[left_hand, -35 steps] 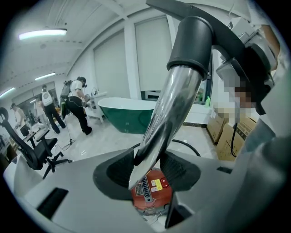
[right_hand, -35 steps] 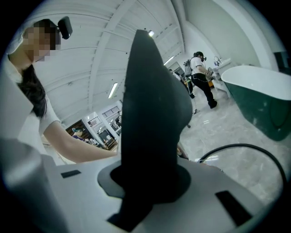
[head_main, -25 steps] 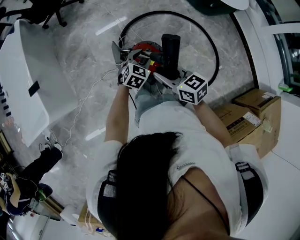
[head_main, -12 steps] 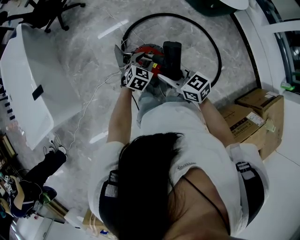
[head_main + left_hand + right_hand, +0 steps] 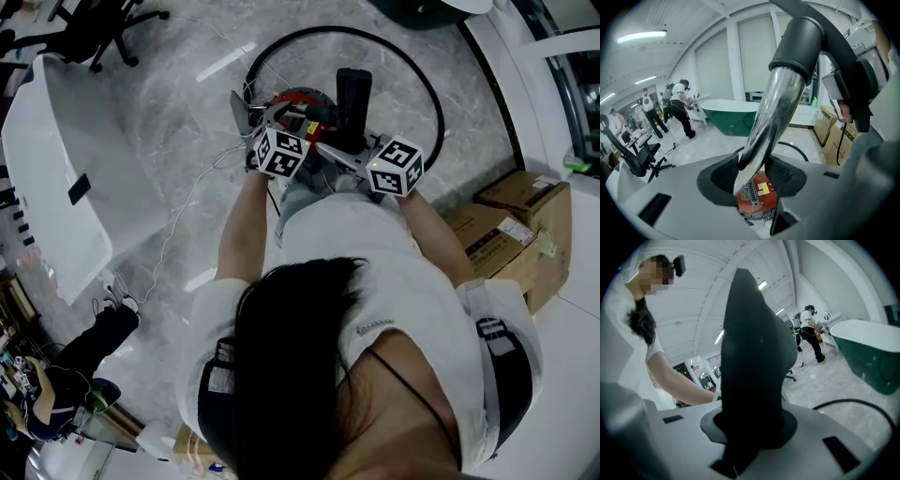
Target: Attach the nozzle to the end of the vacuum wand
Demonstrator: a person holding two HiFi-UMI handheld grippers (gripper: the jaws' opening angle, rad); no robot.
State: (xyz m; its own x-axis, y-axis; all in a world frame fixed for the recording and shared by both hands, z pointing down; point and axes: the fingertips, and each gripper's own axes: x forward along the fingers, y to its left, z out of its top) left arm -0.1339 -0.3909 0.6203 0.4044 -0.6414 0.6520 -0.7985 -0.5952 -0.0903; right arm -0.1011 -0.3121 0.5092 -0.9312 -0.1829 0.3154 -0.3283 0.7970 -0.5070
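Little has changed in the last second: the nozzle [image 5: 754, 366], a black tapering piece, sits where it did, clenched in the right tongs [image 5: 751, 427]. A black cuff [image 5: 797, 44], which seems to be its socket, caps the upper end of the wand [image 5: 774, 110], the chrome tube that the left tongs [image 5: 757, 177] grasp just above its slanted lower end. Neither pair of tongs has shifted or altered its bite; only the head view has drifted a touch. I read this as a hold at the joint itself: the parts look mated, or nearly so. What remains is likely a firm push or twist to seat them, though no view shows a catch or whether it has locked. From above, the nozzle stands at 12 o'clock of the right tongs, and the red vacuum [image 5: 292, 98] rests on the floor [image 5: 187, 122] at 12 o'clock of the left tongs. The hose [image 5: 427, 89] loops round both from 10 to 3 o'clock. The left forearm [image 5: 239, 234] and right forearm [image 5: 429, 234] reach forward, converging toward the tongs. The left tongs tip down toward the vacuum and the right tongs lie nearer level.
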